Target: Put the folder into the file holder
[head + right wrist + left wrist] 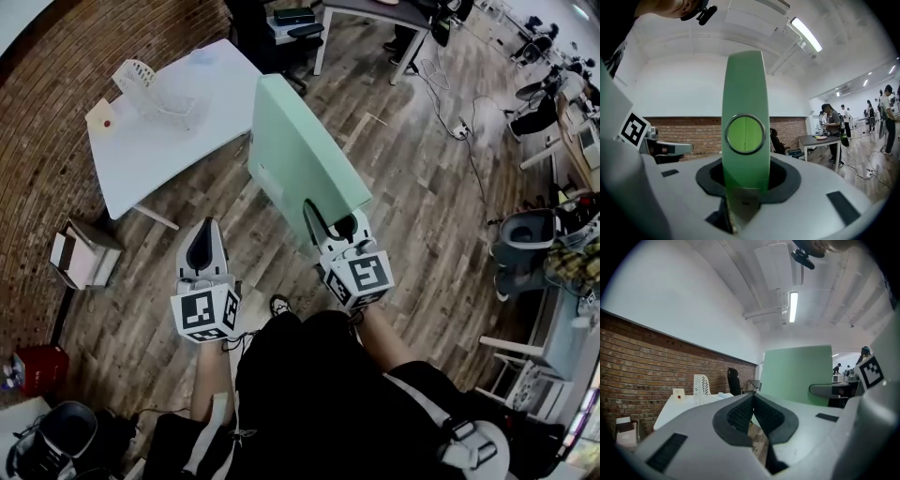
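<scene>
At 11 o'clock on white counter (220, 108), file holder (139, 77) waits, well apart from you. Your right gripper (342, 230) clamps green folder (300, 155) by spine, upright above floor. Left gripper (202, 246): jaws together, nothing held. Pickup done; carry and insertion left.

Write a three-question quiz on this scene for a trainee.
1. True or false: the right gripper is shut on the green folder.
2. The white file holder stands on: A) the floor, B) the white table, C) a chair.
3. What is between the jaws of the left gripper?
Key: 1 true; 2 B; 3 nothing.
</scene>
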